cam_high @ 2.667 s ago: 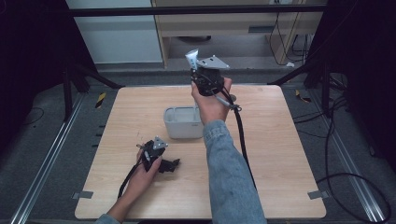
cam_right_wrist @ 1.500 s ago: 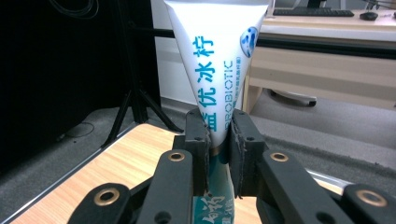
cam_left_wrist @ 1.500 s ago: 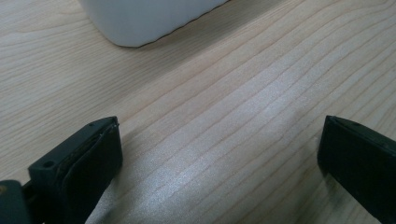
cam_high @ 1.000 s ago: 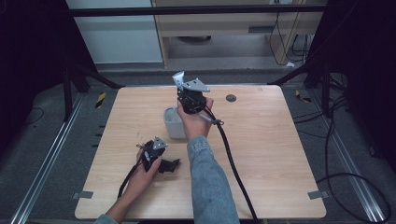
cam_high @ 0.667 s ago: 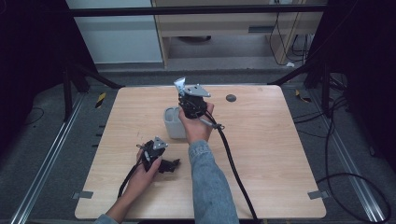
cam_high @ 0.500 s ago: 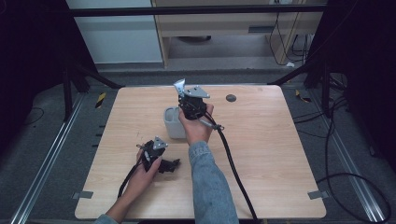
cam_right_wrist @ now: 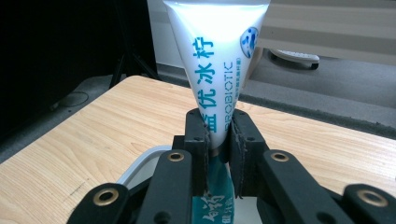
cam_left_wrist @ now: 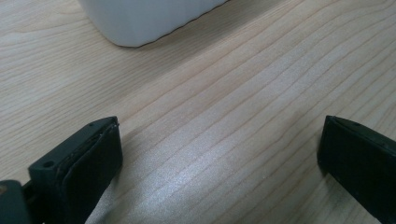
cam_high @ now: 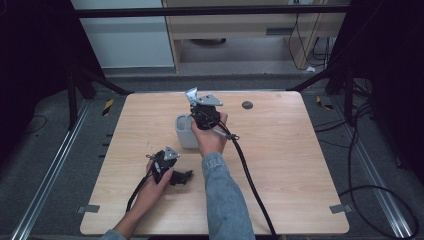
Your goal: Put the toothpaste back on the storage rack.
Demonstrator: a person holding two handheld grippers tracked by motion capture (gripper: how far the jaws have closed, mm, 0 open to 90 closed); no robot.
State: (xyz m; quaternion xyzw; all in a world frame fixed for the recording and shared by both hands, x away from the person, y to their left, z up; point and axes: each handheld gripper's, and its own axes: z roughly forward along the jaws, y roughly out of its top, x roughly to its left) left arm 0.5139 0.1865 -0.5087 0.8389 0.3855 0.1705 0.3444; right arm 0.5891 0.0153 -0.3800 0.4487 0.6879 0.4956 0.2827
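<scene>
While the right gripper [cam_right_wrist: 218, 140] pinches the white tube [cam_right_wrist: 215, 60] upright over the white tub [cam_high: 184, 131] near the table's [cam_high: 300, 165] far edge, go down slowly, straight into the tub. Keep the left gripper [cam_left_wrist: 219, 154] wide open, resting near the front edge.

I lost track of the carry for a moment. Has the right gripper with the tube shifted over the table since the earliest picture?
Yes. The right gripper with the tube has moved left, from beyond the white container's right end to above it.
</scene>
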